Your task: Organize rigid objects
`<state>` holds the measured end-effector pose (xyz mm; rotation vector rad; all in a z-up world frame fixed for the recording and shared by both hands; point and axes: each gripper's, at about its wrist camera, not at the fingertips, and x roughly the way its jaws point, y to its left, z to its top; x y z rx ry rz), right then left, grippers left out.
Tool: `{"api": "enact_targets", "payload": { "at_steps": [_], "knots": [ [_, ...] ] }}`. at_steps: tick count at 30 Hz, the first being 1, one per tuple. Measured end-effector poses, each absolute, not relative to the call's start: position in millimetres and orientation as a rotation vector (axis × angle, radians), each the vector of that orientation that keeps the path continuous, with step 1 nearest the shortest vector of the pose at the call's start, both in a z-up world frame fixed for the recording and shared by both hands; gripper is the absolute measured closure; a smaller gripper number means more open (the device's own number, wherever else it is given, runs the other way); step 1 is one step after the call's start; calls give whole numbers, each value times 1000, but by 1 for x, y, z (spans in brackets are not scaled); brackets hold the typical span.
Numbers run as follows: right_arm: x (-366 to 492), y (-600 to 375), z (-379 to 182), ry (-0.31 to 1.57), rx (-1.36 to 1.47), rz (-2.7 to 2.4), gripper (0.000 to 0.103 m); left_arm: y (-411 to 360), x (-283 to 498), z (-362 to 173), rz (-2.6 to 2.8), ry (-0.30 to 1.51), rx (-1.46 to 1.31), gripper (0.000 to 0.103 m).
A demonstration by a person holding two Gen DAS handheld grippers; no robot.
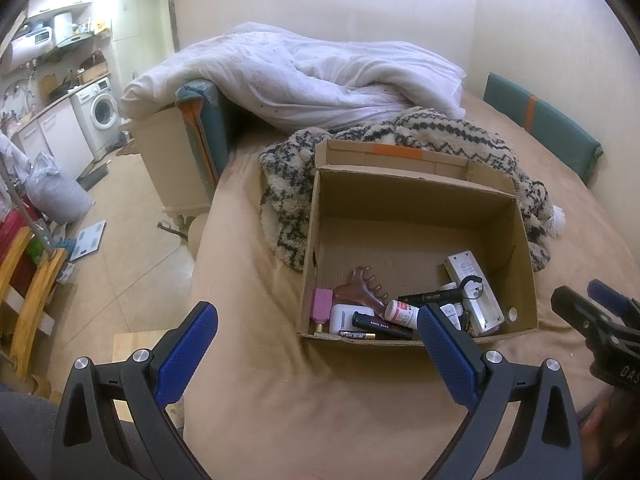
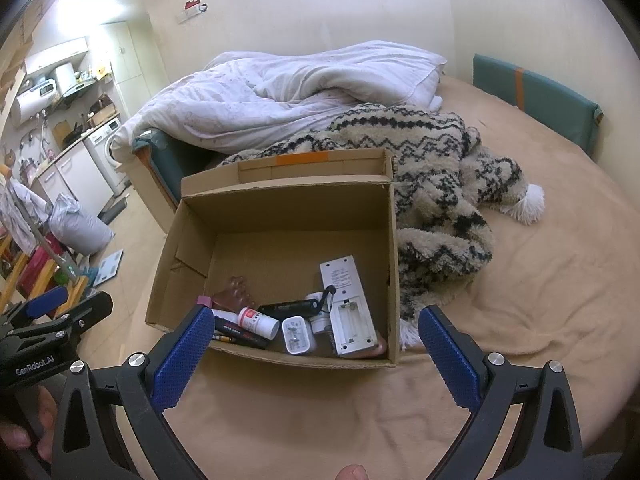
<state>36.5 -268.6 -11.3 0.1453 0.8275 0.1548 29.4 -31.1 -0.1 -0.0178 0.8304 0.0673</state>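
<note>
An open cardboard box (image 1: 412, 208) (image 2: 280, 208) sits on the tan bed. Inside lie a white remote (image 1: 474, 292) (image 2: 346, 304) with its battery bay open, a small white bottle with a red label (image 1: 402, 312) (image 2: 258, 322), a black flashlight (image 1: 430, 298) (image 2: 290, 307), a white charger (image 2: 295, 335), a brown comb-like tool (image 1: 362, 284) (image 2: 236, 296), a pink item (image 1: 322, 304) and black markers (image 1: 380, 325). My left gripper (image 1: 318, 330) hovers open, just short of the box's near-left corner, nothing between its fingers. My right gripper (image 2: 316, 334) is open before the box's near wall, empty too.
A black-and-cream fuzzy blanket (image 2: 432, 168) lies behind and right of the box, with a white duvet (image 1: 304, 76) beyond it. Teal headboard pads (image 2: 536, 96) line the wall. Off the bed's left edge are tiled floor (image 1: 132, 248), a washing machine (image 1: 102, 114) and a wooden chair (image 1: 28, 280).
</note>
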Motion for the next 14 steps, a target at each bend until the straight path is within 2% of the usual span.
{"api": "enact_targets", "payload": {
  "at_steps": [14],
  "knots": [
    [37, -269, -12, 828, 146, 156, 0, -30, 27, -3, 69, 835, -26, 3]
  ]
}}
